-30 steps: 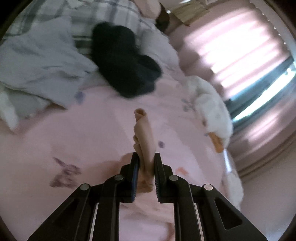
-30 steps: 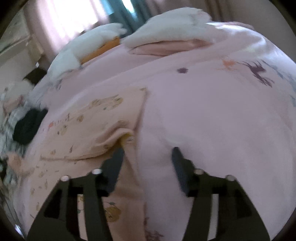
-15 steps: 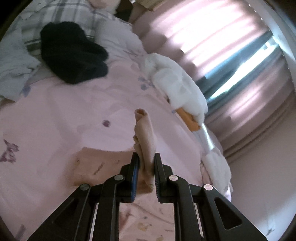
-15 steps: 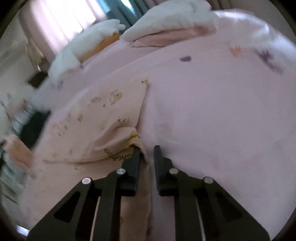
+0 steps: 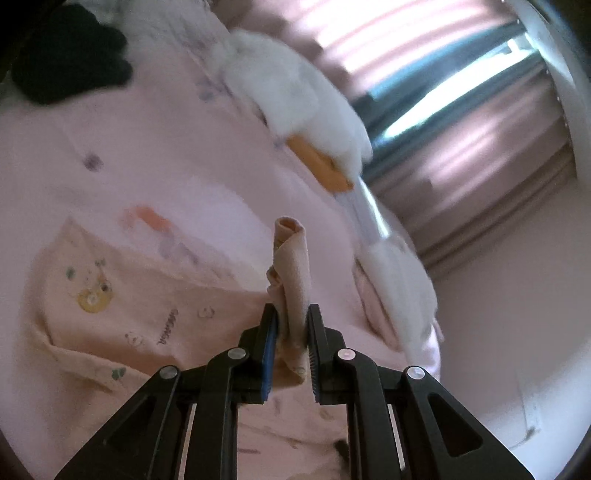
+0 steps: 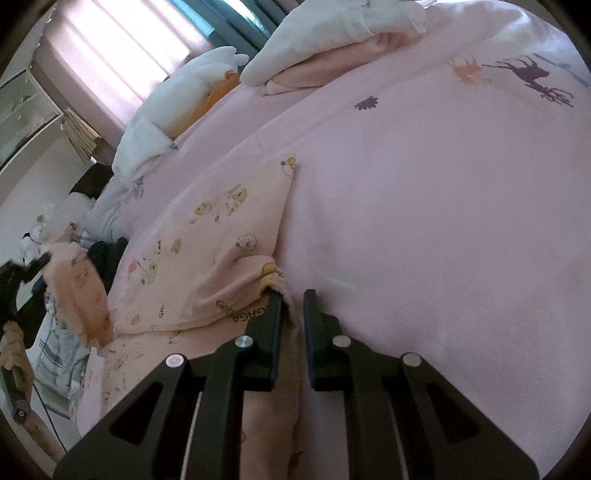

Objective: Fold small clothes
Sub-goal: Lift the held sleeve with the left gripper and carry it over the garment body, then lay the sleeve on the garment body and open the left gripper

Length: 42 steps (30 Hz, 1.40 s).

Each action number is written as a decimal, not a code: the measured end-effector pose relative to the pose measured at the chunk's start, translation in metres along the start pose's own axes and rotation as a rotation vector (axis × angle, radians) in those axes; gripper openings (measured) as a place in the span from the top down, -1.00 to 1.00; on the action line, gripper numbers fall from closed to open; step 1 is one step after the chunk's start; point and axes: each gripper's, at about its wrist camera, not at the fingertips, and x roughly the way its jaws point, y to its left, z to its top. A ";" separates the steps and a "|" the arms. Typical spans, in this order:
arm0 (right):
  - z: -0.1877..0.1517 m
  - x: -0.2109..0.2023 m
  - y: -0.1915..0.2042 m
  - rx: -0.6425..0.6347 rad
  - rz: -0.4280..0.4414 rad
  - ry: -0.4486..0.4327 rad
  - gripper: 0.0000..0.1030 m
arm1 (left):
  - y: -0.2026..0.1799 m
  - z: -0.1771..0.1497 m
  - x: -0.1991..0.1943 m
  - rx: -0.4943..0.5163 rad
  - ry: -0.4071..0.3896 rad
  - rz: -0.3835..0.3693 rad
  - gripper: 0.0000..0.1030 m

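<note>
The small garment [image 6: 207,258], pale peach with little cartoon prints, lies spread on the pink bed cover [image 6: 424,221], which gives it a broad, soft, flat base for folding. The left gripper [image 5: 291,325] is clamped on a bunched edge of the cloth, and a strip of fabric stands up between its pads; held that way, the edge is lifted clear of the bed so it can be carried across the rest of the piece. In the right wrist view the same lifted end [image 6: 79,295] hangs at the far left, beside the person's hand [image 6: 13,343] on the tool's handle. The right gripper [image 6: 291,299] is closed on a corner of the garment at its near edge (only a thin pinch of cloth shows between the pads), low against the cover, seemingly to pin that side so the cloth does not drag while the other end travels. White pillows [image 6: 332,26] and a dark heap of clothing [image 5: 66,55] sit well apart from the work
</note>
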 end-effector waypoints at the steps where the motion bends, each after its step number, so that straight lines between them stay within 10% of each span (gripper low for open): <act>1: 0.000 0.000 0.001 -0.005 -0.001 0.002 0.79 | -0.004 -0.007 0.010 0.007 0.018 -0.005 0.74; 14: 0.002 0.003 -0.002 0.000 0.018 0.010 0.77 | -0.005 -0.072 0.100 -0.008 0.199 -0.010 0.74; 36: 0.002 0.003 -0.005 0.020 0.041 0.013 0.76 | -0.073 -0.118 0.136 0.288 0.321 0.013 0.74; 42: 0.002 0.003 -0.006 0.029 0.050 0.015 0.76 | -0.076 -0.116 0.134 0.220 0.427 -0.050 0.28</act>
